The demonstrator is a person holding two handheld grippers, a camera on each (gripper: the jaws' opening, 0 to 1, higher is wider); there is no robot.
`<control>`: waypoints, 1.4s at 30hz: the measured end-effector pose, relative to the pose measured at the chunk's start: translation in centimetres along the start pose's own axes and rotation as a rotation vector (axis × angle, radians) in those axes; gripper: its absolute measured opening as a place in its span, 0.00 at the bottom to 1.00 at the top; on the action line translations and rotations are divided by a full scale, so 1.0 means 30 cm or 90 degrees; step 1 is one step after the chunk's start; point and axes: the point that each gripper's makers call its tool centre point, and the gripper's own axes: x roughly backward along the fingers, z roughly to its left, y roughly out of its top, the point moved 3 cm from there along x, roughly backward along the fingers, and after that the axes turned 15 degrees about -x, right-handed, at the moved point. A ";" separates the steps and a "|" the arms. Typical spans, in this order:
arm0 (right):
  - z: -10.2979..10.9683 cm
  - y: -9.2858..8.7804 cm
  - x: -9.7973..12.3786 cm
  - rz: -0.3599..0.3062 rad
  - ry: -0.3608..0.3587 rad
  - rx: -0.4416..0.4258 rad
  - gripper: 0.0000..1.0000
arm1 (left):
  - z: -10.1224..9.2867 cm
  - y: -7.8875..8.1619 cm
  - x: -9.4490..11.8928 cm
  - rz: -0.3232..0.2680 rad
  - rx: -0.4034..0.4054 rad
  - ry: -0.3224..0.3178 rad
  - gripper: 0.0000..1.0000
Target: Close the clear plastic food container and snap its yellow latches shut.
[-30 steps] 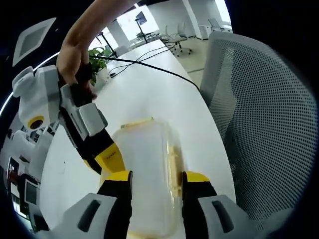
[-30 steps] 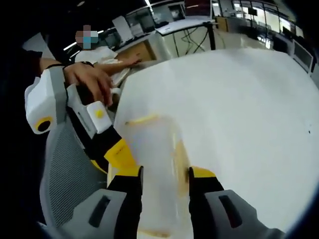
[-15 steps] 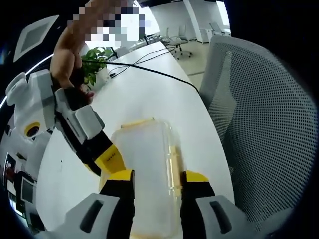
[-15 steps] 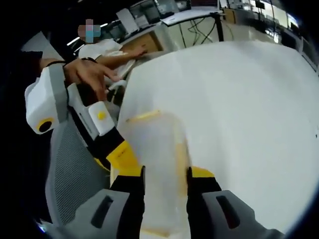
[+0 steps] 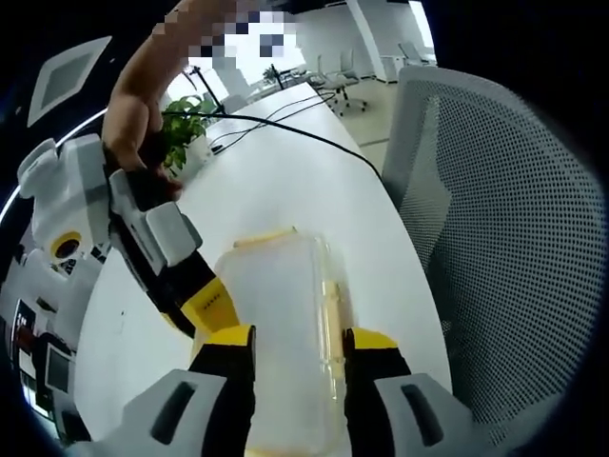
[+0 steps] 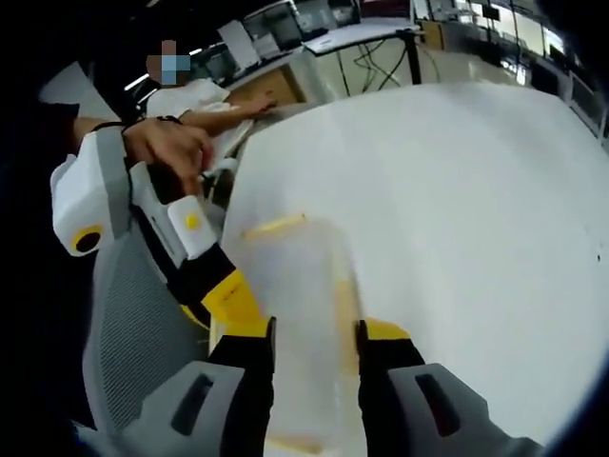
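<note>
A clear plastic food container (image 5: pixel 285 314) lies on the white table (image 5: pixel 285 181), lid on. One yellow latch (image 5: pixel 263 236) is at its far end and another (image 5: pixel 331 307) runs along its right side. My left gripper (image 5: pixel 300 350) is shut on the container's near end, one jaw on each side. In the right gripper view the same container (image 6: pixel 295 286) sits between the jaws of my right gripper (image 6: pixel 314 341), also shut on it. The yellow latches (image 6: pixel 276 226) show at the far end and the right edge. Each view has the other gripper's yellow fingertip (image 5: pixel 207 303) (image 6: pixel 226 293) against the container's left side.
A grey mesh chair (image 5: pixel 504 219) stands close on the right of the table edge. A black cable (image 5: pixel 285 129) crosses the table far off, near a potted plant (image 5: pixel 190 105). In the right gripper view the chair (image 6: pixel 133 324) is at left and a person's hand (image 6: pixel 257 100) rests on a farther desk.
Both views shifted slightly with the hands. The container and both grips look unchanged.
</note>
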 end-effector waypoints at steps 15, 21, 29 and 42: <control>0.004 0.008 0.000 -0.048 -0.016 -0.004 0.31 | -0.001 0.010 0.000 -0.002 0.027 0.013 0.30; -0.001 0.019 0.004 -0.082 -0.040 0.016 0.32 | -0.005 -0.010 0.015 0.009 0.056 0.025 0.33; -0.003 0.028 0.047 -0.122 -0.061 0.015 0.31 | 0.014 -0.036 0.061 0.005 0.109 0.052 0.39; 0.004 -0.032 0.166 -0.211 -0.142 0.020 0.41 | 0.045 -0.109 0.147 -0.001 0.269 0.117 0.52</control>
